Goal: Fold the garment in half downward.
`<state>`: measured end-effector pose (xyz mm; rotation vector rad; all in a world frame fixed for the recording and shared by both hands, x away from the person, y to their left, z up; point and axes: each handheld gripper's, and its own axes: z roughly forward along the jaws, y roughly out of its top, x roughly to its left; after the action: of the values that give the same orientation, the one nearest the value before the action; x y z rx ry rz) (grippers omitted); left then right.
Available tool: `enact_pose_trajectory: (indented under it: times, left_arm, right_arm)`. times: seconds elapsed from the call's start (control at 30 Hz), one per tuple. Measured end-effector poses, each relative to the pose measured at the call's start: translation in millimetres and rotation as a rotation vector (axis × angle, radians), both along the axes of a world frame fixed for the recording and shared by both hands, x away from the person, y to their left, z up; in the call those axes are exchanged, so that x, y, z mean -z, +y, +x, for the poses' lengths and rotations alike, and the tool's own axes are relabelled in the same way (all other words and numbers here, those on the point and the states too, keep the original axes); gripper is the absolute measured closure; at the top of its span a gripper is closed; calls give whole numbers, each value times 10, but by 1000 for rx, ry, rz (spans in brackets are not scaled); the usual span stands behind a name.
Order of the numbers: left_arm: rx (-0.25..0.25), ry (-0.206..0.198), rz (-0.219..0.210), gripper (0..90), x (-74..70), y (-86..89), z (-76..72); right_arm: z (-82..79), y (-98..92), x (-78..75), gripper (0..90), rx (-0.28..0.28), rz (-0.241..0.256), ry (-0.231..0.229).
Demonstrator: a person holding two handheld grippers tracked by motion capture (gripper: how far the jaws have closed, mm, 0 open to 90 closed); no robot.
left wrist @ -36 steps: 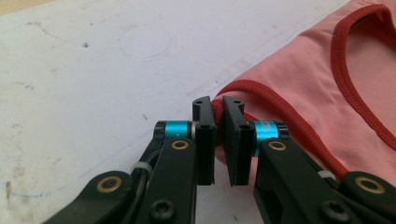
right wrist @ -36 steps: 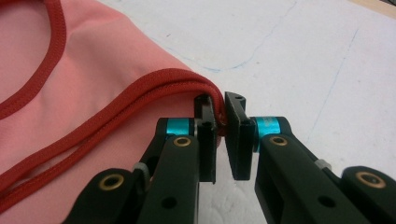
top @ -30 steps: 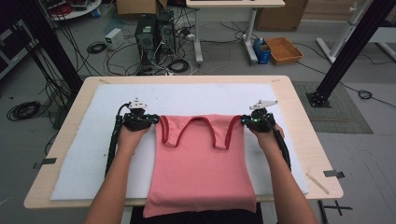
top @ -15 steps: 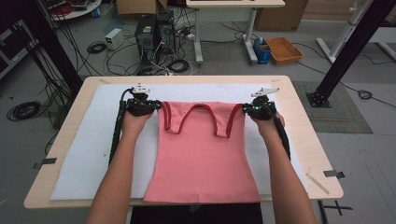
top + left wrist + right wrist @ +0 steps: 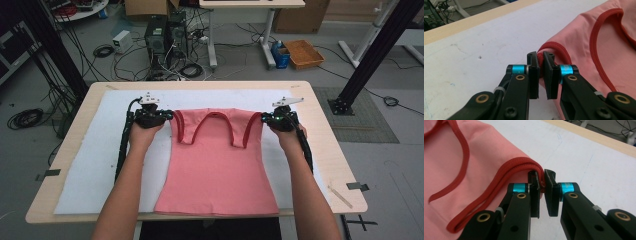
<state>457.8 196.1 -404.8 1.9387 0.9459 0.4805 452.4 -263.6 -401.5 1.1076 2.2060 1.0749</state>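
Observation:
A pink tank top (image 5: 216,165) with dark red trim lies spread on the white mat (image 5: 95,165), straps toward the far side, hem at the near edge. My left gripper (image 5: 167,116) is shut on the tank top's left shoulder corner; in the left gripper view the red trim (image 5: 554,48) is pinched between the jaws of that gripper (image 5: 540,55). My right gripper (image 5: 265,119) is shut on the right shoulder corner, and the right gripper view shows this gripper (image 5: 541,174) clamping the doubled red trim (image 5: 516,165). Both corners are raised slightly off the mat.
The mat covers a wooden table (image 5: 325,145). A thin stick (image 5: 340,196) lies near the table's right front corner. Beyond the table, on the floor, are computer towers (image 5: 162,35), cables, a brown tray (image 5: 304,52) and black frame posts (image 5: 372,47).
Both grippers have carried the tank top's shoulders away from the person toward the far side, and the garment has slid up the mat and stretched out flatter.

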Motion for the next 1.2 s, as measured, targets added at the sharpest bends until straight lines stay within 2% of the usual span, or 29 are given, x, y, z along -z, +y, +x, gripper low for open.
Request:
enact_pose_trajectory:
  times: [0.17, 0.27, 0.33, 0.5, 0.6, 0.67, 0.83, 0.97, 1.2]
  left_arm:
    - [20, -17, -7, 833, -29, 36, -88]
    - [30, -39, -18, 833, -61, 39, -158]
    - [41, -48, -9, 832, -74, 43, -211]
    - [58, -69, -28, 832, -93, 84, -354]
    - [74, -90, -28, 831, -120, 86, -438]
    - [90, -96, -8, 831, -136, 80, -483]
    - [116, -120, -18, 831, -150, 64, -605]
    - [132, -123, -40, 829, -132, 82, -708]
    - [163, -125, -52, 828, -99, 115, -874]
  right_arm:
    - [-107, -32, -22, 838, -20, 20, -16]
    - [-173, -42, -56, 838, -34, 21, -29]
    - [-218, -51, -81, 838, -43, 21, -34]
    - [-345, -53, -118, 837, -73, 20, -59]
    - [-427, -63, -121, 835, -87, 20, -69]
    - [-480, -72, -120, 835, -95, 20, -77]
    - [-607, -70, -118, 835, -123, 25, -95]
    - [-714, -76, -116, 834, -140, 40, -107]
    - [-934, -107, -62, 834, -169, 58, -127]
